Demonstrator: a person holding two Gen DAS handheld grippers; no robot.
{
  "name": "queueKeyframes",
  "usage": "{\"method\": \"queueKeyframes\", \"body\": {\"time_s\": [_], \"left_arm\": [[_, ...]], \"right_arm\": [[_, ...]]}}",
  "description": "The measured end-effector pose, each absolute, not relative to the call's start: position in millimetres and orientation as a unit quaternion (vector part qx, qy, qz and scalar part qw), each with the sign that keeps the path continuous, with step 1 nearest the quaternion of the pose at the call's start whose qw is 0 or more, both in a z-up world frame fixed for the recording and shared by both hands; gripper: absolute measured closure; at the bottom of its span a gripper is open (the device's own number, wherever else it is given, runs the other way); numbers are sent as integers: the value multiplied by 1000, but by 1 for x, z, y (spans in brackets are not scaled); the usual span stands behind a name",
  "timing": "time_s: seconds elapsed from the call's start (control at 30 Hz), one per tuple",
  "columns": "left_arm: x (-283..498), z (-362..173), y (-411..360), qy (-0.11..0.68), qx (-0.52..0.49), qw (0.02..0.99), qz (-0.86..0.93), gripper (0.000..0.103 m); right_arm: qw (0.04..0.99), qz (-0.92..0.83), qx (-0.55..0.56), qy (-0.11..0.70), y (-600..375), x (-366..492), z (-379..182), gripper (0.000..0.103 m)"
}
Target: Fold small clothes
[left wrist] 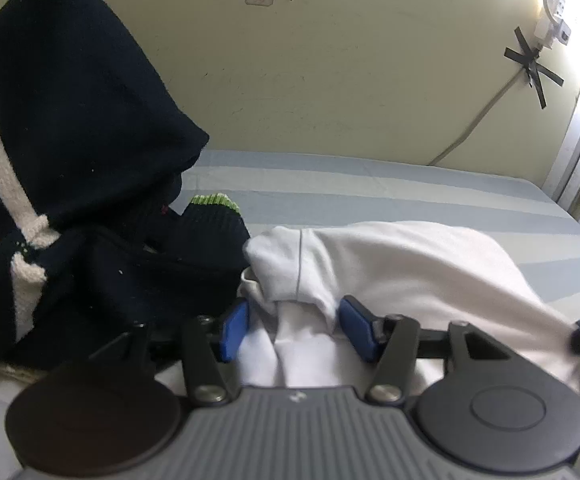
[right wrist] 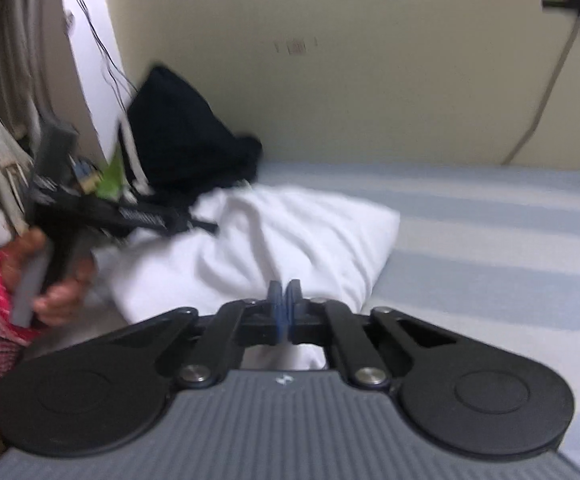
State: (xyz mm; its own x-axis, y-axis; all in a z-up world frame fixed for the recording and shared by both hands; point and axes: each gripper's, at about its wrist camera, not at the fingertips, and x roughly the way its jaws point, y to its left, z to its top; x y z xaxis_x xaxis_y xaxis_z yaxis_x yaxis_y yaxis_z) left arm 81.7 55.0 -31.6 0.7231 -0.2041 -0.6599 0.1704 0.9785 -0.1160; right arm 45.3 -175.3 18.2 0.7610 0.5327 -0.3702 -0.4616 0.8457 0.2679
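A white garment (left wrist: 401, 264) lies bunched on the striped bed. My left gripper (left wrist: 295, 326) is open, its blue pads on either side of a fold of the white cloth, which sits between them. In the right wrist view the white garment (right wrist: 290, 232) lies ahead, and my right gripper (right wrist: 284, 306) has its blue pads pressed together at the garment's near edge; I cannot tell whether cloth is pinched. The left gripper (right wrist: 194, 222) also shows there, held by a hand, reaching onto the garment from the left.
A pile of dark navy knitwear (left wrist: 90, 152) with white and green trim stands at the left against the wall, also seen in the right wrist view (right wrist: 186, 144). The bed sheet (left wrist: 409, 196) has blue and grey stripes. A taped cable (left wrist: 529, 64) runs down the wall.
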Motion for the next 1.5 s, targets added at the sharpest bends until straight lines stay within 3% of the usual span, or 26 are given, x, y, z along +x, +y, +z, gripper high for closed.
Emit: {"method": "queueKeyframes", "body": {"time_s": [0.1,0.17,0.23,0.3,0.37,0.7,0.97,1.5], "left_arm": [[77,-29,57,356,-18,929,-95,34],[73,-27,61,353,-23,931,-90,12],[68,-24,63,355,-31,931,-86,9],[66,-26,63,361,-35,928,-78,7],[62,-27,62,360,-40,929,-72,2],[55,-57,64,348,-80,932,-56,0],[42,-54,47,320,-28,947,-30,0],[42,-54,49,321,-34,946,-30,0]], "right_arm": [[929,271,91,235,-185,44,16,100],[922,276,129,239,-193,45,10,93],[919,266,163,240,-202,50,5,82],[917,250,193,245,-210,54,-3,48],[906,249,225,258,-211,65,-12,40],[879,287,257,283,-186,89,-38,24],[878,292,259,275,-188,89,-37,21],[880,294,254,272,-187,88,-38,17]]}}
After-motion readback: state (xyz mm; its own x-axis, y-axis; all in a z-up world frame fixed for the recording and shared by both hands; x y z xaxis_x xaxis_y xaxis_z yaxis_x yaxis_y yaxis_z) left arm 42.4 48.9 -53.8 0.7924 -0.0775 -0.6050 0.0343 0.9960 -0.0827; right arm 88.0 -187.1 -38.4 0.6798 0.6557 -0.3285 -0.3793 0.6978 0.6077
